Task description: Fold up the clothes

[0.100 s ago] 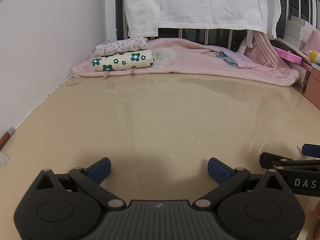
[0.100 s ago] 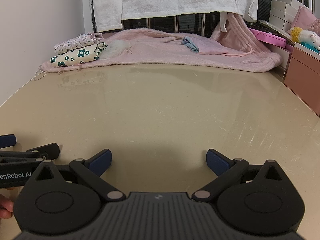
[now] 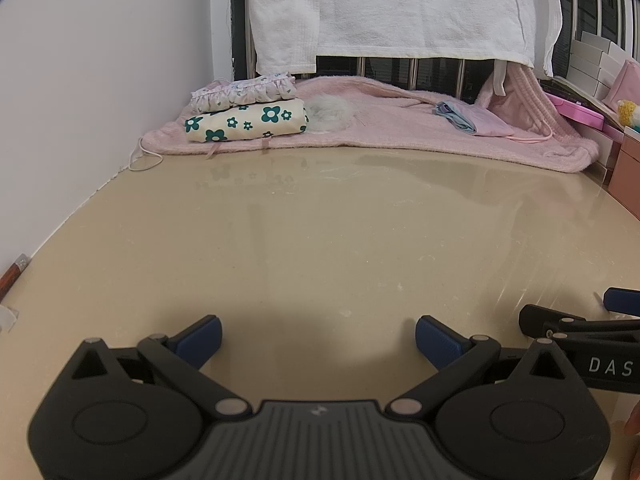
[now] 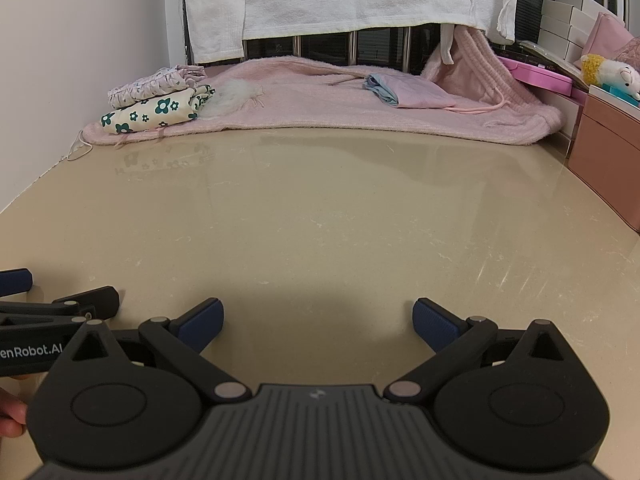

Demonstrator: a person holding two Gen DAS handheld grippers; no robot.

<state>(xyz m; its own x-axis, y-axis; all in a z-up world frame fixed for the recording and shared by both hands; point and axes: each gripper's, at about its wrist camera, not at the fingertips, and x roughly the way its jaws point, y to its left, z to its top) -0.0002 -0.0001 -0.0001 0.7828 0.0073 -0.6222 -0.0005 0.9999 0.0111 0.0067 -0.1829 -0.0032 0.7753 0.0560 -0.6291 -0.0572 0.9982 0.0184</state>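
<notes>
Where glossy table (image 3: 320, 240) ends, fuzzy pink blanket (image 3: 400, 128) lies.

Glossy beige tabletop in a pale-walled room, barred window at the far end.

The polished beige table (image 3: 320, 240) fills the near and middle ground, its surface mirroring soft light from the far side and showing fine scratches toward the right. A plain white wall (image 3: 100, 100) runs along the left. At the far end, dark window bars (image 4: 352, 46) show below a hanging white towel (image 3: 400, 4). On the right stand a brown-pink drawer unit (image 4: 608, 152) and, further back, stacked white boxes (image 4: 568, 28).
</notes>
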